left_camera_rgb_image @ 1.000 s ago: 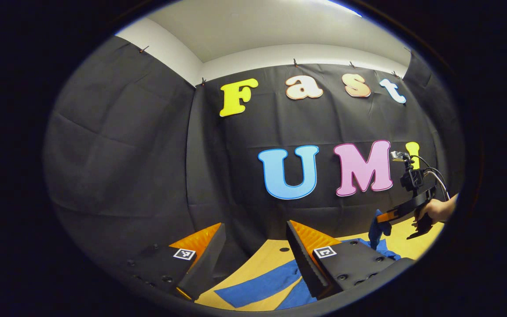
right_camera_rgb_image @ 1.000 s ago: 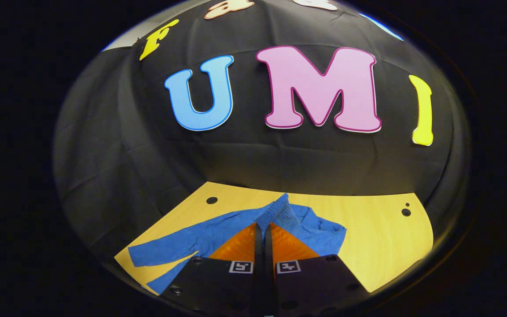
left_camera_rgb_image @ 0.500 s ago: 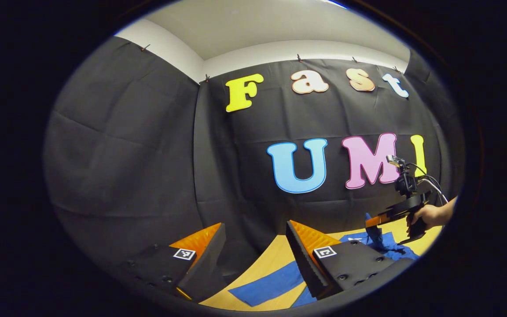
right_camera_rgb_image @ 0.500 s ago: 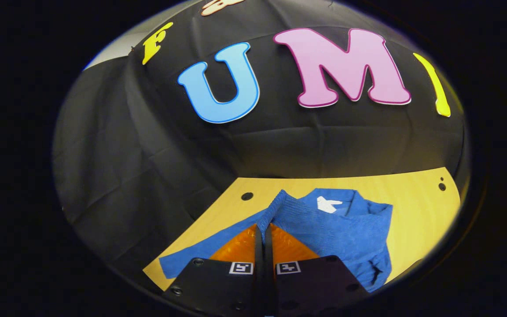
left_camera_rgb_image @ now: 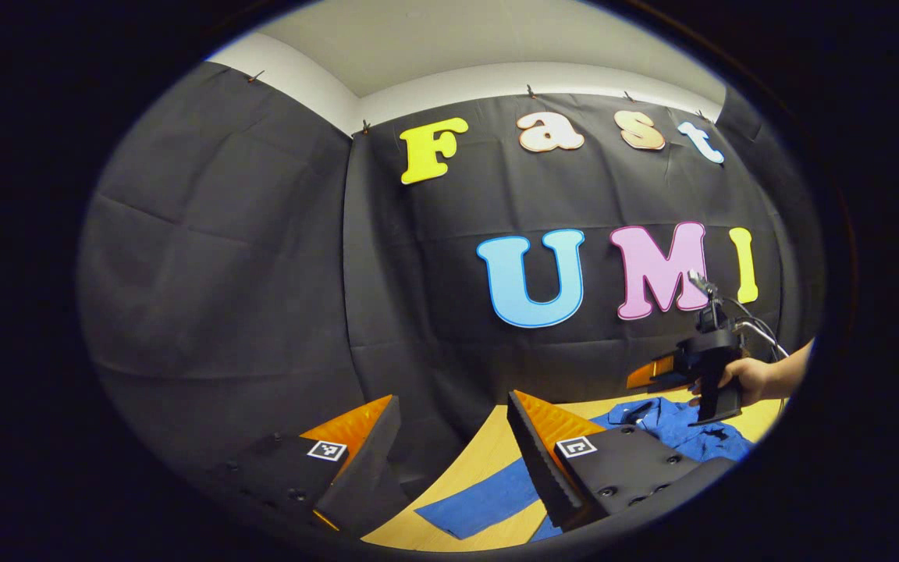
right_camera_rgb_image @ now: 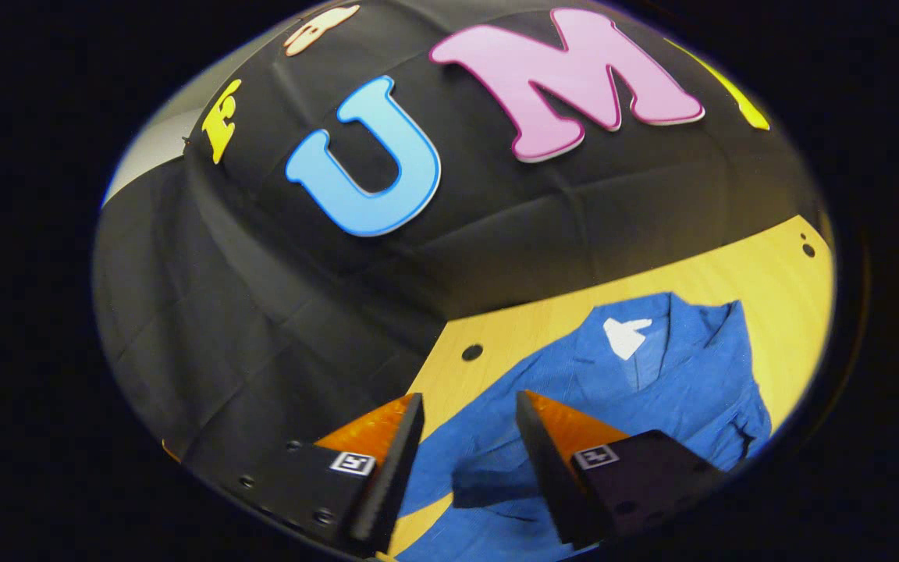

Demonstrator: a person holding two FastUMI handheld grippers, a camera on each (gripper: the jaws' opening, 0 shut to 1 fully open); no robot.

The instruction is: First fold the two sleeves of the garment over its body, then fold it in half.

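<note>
Blue garment (right_camera_rgb_image: pixel 574 406) flat on table (right_camera_rgb_image: pixel 777 289), one sleeve laid over body. Right gripper (right_camera_rgb_image: pixel 469 433) above it, fingers apart, holding nothing. Left gripper (left_camera_rgb_image: pixel 449 425) fingers apart over other sleeve (left_camera_rgb_image: pixel 481 503), likely next to fold.

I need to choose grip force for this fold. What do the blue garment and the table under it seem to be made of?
The blue garment looks like a soft ribbed knit, matte, creasing and bunching loosely. The table looks like pale wood or wood-look laminate, smooth, with faint grain; which one, I cannot tell.
</note>
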